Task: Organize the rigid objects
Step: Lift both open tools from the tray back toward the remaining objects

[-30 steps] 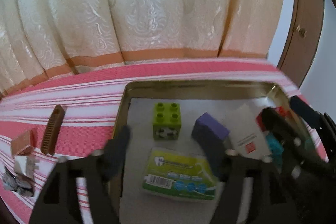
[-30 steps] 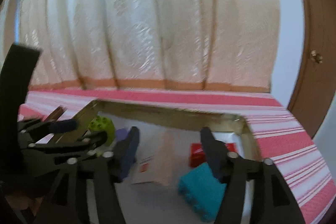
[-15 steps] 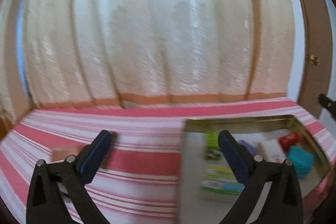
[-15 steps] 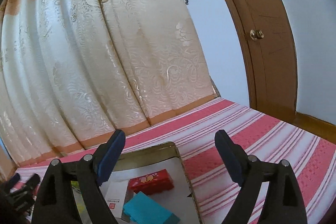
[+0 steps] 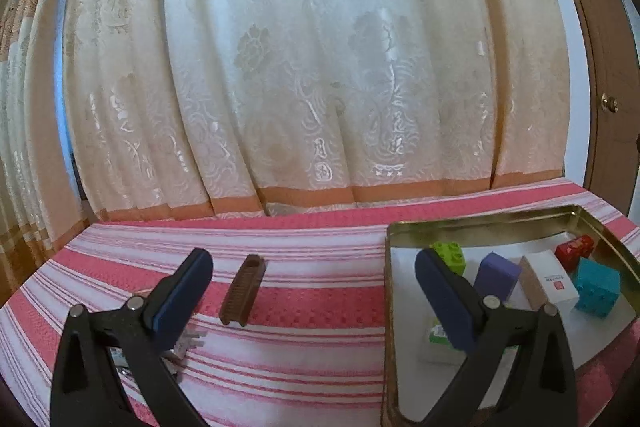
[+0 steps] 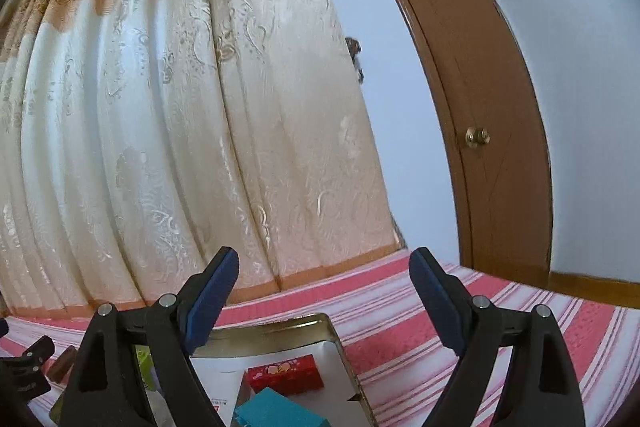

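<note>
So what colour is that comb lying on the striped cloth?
Brown; the comb shows best in the left wrist view.

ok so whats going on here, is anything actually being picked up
Nothing is held right now. A person is sorting small things into a metal tin on a striped cloth. The left gripper and the right gripper are both open and empty, their fingers having just spread. The tin already holds a green brick, a purple block, a white box, a red box and a teal block. A brown comb lies on the cloth outside.
</note>
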The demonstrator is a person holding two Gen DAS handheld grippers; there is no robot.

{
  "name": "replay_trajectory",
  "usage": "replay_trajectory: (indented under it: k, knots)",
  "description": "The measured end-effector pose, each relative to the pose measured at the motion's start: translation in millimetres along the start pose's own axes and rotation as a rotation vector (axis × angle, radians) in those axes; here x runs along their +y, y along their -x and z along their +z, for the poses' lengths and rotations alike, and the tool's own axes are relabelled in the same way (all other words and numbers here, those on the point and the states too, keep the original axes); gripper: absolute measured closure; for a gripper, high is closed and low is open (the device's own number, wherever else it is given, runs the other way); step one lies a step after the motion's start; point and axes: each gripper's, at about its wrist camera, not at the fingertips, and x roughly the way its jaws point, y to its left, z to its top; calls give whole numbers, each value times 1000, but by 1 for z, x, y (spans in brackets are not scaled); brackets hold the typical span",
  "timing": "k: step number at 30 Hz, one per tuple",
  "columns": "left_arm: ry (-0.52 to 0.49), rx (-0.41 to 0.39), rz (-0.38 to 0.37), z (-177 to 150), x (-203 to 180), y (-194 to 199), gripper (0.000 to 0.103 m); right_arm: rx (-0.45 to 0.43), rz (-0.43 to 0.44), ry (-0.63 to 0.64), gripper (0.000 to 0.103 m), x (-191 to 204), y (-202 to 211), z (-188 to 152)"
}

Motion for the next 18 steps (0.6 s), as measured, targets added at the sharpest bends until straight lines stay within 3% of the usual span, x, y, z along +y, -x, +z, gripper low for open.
replay_trajectory:
  k: [3, 6, 8, 11, 15, 18]
  knots:
    - [10, 6, -8, -1, 2, 3, 0, -27, -9, 17, 14, 5, 6, 0]
    - [26, -31, 0, -2, 4, 10, 0, -109, -10, 61, 14, 14, 23, 0]
    - [32, -51, -9, -3, 6, 14, 0, -166, -8, 102, 1, 24, 35, 0]
    - [30, -42, -24, -5, 6, 16, 0, -214, 0, 163, 0, 37, 43, -2]
    - [39, -29, -68, -6, 8, 18, 0, -176, 116, 199, 0, 46, 36, -2]
    - [55, -25, -116, -8, 11, 20, 0, -181, 116, 211, 0, 48, 38, -3]
